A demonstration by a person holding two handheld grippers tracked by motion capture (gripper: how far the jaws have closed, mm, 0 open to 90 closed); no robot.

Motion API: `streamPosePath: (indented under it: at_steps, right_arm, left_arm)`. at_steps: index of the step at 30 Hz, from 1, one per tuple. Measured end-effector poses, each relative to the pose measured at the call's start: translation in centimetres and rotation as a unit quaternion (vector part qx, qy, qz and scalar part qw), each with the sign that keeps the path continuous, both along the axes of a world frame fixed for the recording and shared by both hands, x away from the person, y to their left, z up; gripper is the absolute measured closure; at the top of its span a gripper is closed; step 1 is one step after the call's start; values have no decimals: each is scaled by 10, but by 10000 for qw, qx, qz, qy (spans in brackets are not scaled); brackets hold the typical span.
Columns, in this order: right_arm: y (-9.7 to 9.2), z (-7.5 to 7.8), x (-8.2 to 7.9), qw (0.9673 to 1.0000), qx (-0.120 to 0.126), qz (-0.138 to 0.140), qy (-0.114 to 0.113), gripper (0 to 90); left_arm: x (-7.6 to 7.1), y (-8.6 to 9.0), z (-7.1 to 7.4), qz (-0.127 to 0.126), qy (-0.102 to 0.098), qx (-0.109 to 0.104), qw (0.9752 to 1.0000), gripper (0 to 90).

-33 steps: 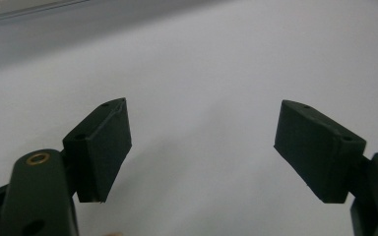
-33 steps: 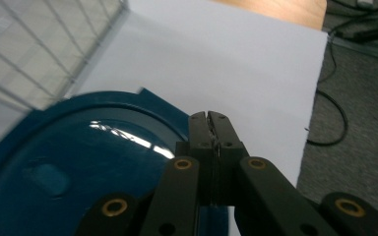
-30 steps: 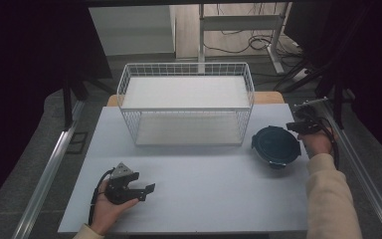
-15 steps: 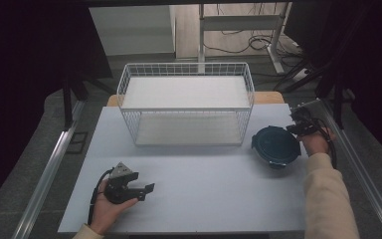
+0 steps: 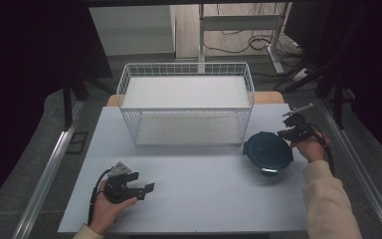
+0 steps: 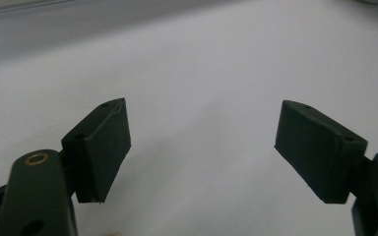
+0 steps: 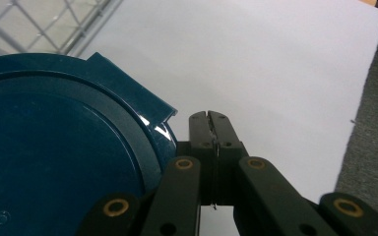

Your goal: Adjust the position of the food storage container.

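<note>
Dark-blue round container lid [image 5: 267, 152] is now approached more closely by the right gripper [image 7: 210, 118], jaws pressed together beside its tab, suggesting a nudge; left gripper [image 5: 140, 189] is held spread, idle.

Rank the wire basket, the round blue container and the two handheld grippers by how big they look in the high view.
1. Wire basket, by far the largest.
2. Blue container.
3. Left gripper and right gripper: they look about alike, and the hands partly cover them, so I won't rank them.

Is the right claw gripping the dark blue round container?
No: in the right gripper view the right claw has its jaws pressed together on nothing, just beside the rim of the dark blue round container.
</note>
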State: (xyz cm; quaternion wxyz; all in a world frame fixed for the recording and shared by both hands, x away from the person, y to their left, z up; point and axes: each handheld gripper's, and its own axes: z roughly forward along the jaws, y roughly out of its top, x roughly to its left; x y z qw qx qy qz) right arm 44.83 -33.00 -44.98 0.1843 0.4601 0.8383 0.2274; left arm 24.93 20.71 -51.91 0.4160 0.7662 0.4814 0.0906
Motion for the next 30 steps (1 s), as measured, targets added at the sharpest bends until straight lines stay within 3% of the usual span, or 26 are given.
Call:
streamPosePath:
  at_steps: [5, 8, 14, 19, 26, 30]
  right_arm:
    - [10, 0, -13, 9998, -119, 182, -9, 899]
    - [18, -2, -22, 9996, 25, 265, -3, 900]
    - [48, -2, -43, 9982, -105, 585, 20, 899]
    - [66, -5, -60, 9971, -65, 759, -38, 899]
    - [79, -5, -74, 9951, -66, 988, -33, 899]
    - [77, -9, -80, 9942, 150, 1051, -154, 899]
  left_arm:
    - [1, 0, 0, -14, 5, -2, 10000, 211]
    - [0, -1, 1, -35, -6, -12, 10000, 211]
    - [0, -1, 0, -82, -6, -17, 10000, 211]
    - [-1, -2, 0, -129, -10, 2, 9999, 210]
    - [-2, -2, 1, -94, -31, 7, 10000, 211]
    - [-1, -4, 1, -73, -36, 48, 10000, 211]
